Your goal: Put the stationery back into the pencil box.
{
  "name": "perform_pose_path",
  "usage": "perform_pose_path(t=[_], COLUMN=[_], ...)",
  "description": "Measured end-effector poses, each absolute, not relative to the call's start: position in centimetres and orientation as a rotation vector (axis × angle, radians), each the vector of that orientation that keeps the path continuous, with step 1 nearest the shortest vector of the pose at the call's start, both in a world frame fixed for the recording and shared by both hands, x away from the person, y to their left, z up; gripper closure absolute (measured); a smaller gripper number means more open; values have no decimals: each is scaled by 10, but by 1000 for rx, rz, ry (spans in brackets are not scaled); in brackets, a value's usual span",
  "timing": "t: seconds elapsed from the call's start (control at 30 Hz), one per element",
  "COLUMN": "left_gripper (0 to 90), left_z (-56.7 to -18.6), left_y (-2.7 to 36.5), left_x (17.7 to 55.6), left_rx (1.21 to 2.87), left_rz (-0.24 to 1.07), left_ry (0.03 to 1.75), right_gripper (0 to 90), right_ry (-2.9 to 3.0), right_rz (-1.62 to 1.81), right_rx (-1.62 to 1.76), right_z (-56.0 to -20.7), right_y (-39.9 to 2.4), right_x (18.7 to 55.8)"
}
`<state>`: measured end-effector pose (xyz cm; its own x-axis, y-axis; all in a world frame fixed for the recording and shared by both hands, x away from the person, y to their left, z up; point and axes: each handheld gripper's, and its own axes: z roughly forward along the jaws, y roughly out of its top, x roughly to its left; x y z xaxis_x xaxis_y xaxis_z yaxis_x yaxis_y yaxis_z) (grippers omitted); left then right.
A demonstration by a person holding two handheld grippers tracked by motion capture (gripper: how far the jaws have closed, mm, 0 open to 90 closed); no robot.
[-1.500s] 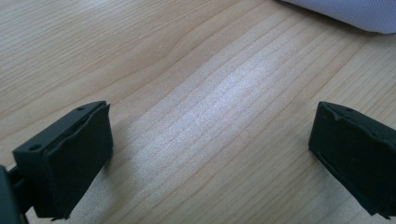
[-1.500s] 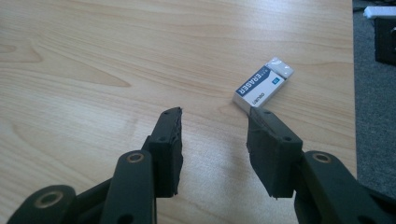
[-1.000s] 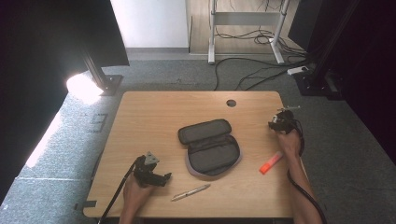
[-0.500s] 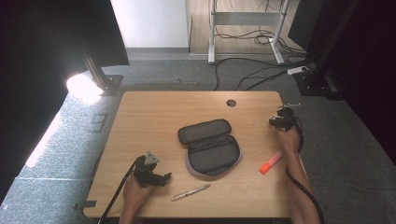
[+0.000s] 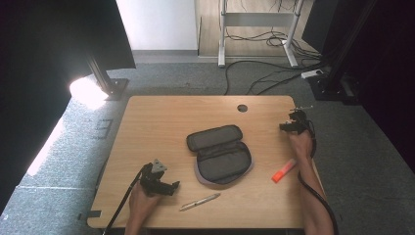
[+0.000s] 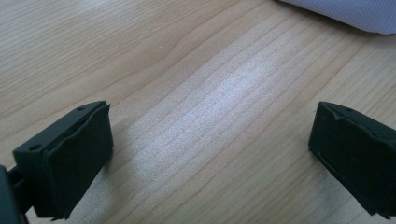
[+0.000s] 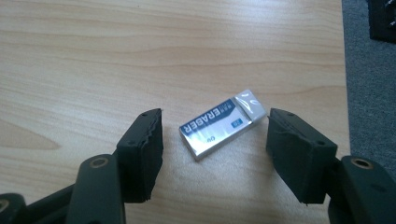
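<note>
A white eraser in a blue and silver sleeve lies flat on the wood near the table's right edge. My right gripper stands over it, one jaw on each side; its jaws have just been opening and neither pad touches the eraser. In the high view the right gripper is at the table's far right. My left gripper rests near the front left, and the left gripper is open over bare wood.
An open dark pencil case lies in the middle of the table, and its pale edge shows beyond the left jaws. An orange highlighter lies at the front right, a silver pen at the front.
The right gripper has shifted slightly toward the table's far edge. The left hand has stayed where it was.
</note>
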<state>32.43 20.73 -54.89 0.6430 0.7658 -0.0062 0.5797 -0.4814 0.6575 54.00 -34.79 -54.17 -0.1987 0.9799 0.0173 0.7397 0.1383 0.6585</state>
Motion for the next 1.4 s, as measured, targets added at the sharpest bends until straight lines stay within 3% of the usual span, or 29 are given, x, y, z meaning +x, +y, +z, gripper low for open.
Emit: perform_pose_path(t=[0.07, 0.3, 0.37, 0.47, 0.53, 1.4], left_gripper=[0, 0, 0, 0, 0, 0], left_z=[-549, -549, -549, -549, -549, -549], left_y=[207, 207, 207, 207, 207, 207], left_x=[324, 324, 324, 324, 324, 324], left_rx=[2230, 2230, 2230, 2230, 2230, 2230], left_rz=[383, 383, 383, 383, 383, 383], left_ry=[1042, 1042, 1043, 1043, 1042, 1043], right_gripper=[371, 557, 574, 690, 710, 723], right_ry=[2000, 2030, 2031, 2031, 2032, 2047], right_rz=[770, 790, 794, 809, 812, 855], right_rx=[1647, 1622, 1617, 1605, 1605, 1510], right_z=[-542, -540, -540, -540, -540, -527], right_y=[-347, -343, -343, -343, -343, -342], right_x=[542, 543, 542, 540, 539, 495])
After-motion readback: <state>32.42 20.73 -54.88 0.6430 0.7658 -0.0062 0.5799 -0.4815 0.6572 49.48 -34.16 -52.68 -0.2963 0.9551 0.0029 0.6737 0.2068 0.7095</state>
